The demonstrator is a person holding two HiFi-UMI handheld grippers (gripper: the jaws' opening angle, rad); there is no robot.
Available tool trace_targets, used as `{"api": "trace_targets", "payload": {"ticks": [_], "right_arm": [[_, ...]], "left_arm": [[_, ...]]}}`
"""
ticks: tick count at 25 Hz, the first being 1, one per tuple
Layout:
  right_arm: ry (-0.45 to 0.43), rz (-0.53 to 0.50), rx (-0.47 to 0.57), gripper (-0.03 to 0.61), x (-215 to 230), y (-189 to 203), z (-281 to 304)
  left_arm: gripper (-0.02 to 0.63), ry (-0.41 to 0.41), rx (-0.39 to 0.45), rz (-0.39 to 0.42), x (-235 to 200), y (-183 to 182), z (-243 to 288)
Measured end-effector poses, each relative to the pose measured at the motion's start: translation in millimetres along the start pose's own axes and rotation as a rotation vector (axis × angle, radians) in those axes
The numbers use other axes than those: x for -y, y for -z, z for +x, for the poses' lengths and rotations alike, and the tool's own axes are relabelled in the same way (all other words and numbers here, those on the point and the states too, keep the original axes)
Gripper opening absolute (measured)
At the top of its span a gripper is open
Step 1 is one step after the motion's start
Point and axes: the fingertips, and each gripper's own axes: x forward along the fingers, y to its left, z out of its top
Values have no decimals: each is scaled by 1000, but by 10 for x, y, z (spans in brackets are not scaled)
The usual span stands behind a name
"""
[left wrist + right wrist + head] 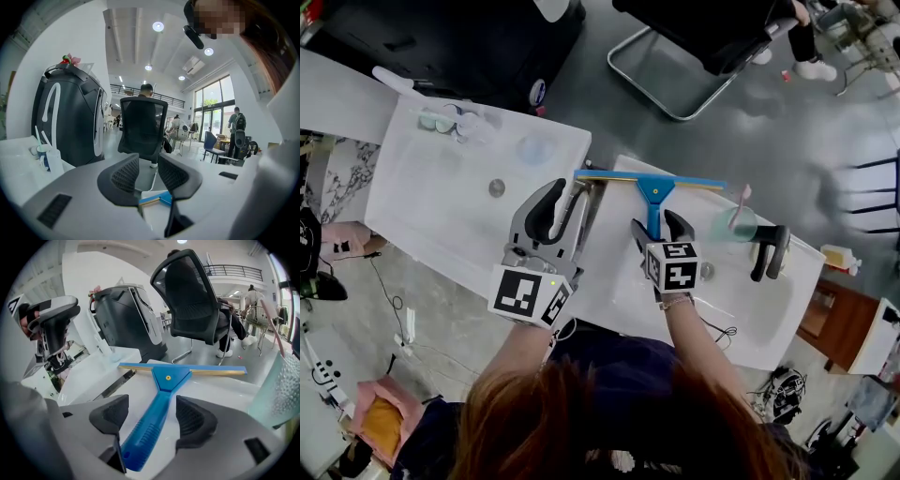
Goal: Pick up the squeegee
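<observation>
A blue squeegee [654, 197] lies flat on the white washbasin top [619, 281], its blade across the far edge and its handle pointing toward me. My right gripper [659, 229] is open and straddles the handle [151, 427]. Both pads stand a little off it, one on each side. My left gripper [553, 212] is open and empty, hovering over the gap between the two basins, left of the blade's end. In the left gripper view a bit of the blue squeegee [157, 198] shows below the left gripper [148, 174].
A black faucet [769, 251] and a translucent cup [737, 222] with a pink stick stand right of the squeegee. A second white basin [441, 202] lies at left with cups [450, 122] at its far corner. An office chair [703, 47] stands beyond.
</observation>
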Motion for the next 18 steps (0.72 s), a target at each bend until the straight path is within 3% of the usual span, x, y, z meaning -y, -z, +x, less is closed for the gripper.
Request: {"api": "trace_targets", "payload": {"ticks": [6, 14, 18], "right_arm": [[57, -8, -36, 336, 34, 110, 58], [101, -9, -41, 193, 151, 192, 55], [75, 40, -1, 166, 186, 151, 27]], "left_arm": [[121, -4, -6, -5, -51, 30, 1], [121, -14, -7, 0, -95, 58, -11], [121, -10, -11, -1, -83, 74, -22]]}}
